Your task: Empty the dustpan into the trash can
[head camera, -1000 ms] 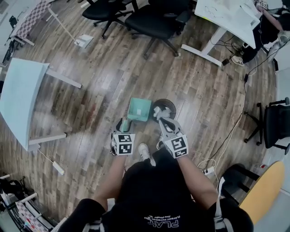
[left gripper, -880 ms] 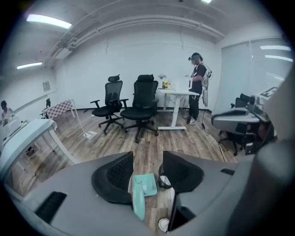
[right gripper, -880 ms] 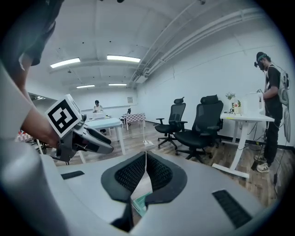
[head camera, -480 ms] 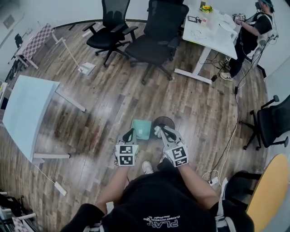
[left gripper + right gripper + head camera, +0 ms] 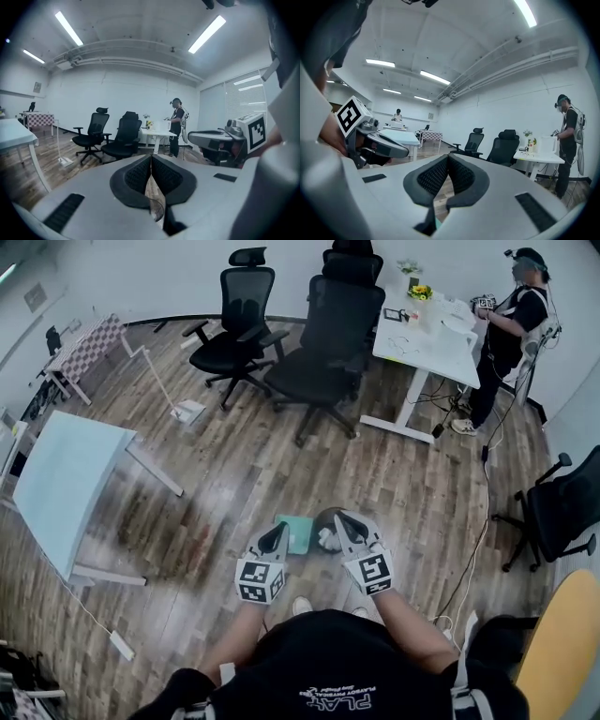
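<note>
Meeting tip to tip with nothing between them, the jaws of your left gripper have just closed, and the jaws of your right gripper are pressed together, empty too. Below and between the two grippers, the teal dustpan lies on the wooden floor, just beside the dark round trash can.
</note>
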Motion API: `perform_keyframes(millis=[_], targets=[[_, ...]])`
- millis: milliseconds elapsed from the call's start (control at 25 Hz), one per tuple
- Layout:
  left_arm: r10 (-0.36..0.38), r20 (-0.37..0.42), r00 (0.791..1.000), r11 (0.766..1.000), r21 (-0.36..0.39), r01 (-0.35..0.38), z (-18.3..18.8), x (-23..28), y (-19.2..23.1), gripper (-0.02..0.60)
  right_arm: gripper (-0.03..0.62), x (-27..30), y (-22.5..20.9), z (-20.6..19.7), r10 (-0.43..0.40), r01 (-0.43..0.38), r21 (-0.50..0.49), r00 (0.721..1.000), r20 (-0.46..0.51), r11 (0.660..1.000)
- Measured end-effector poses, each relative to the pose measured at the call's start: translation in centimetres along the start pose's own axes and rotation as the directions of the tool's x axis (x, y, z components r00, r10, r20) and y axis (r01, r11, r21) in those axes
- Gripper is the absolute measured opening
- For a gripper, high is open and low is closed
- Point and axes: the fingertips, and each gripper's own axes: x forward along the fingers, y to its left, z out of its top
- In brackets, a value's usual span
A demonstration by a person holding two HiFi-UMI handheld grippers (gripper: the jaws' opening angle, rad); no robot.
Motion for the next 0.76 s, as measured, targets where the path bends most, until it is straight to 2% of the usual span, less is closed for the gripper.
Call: perform_keyframes(millis=[160,400,760], targets=[[-0.008,0.035,0.999,1.0,0.006,0.008,1.3,0.3,-2.4,0.026,0.023,-1.1,-1.3,1.5,-0.004,0.005,-0.019,0.999,0.035,1.0],[0.021,0.056,0.998,0.999,0.024,-0.022,2.7,1.1,-5.0,0.026,0.023,-3.0,-3.0,2.4,0.012,-0.011,-0.025,0.998,0.067,1.0],[0.068,0.052,0.996,0.997,0.016,-0.069,2.3,0.5,-5.3,0.026,0.023,-4.0,-3.5,2.5,0.018,-0.015,-0.046,0.997,0.069,0.999]])
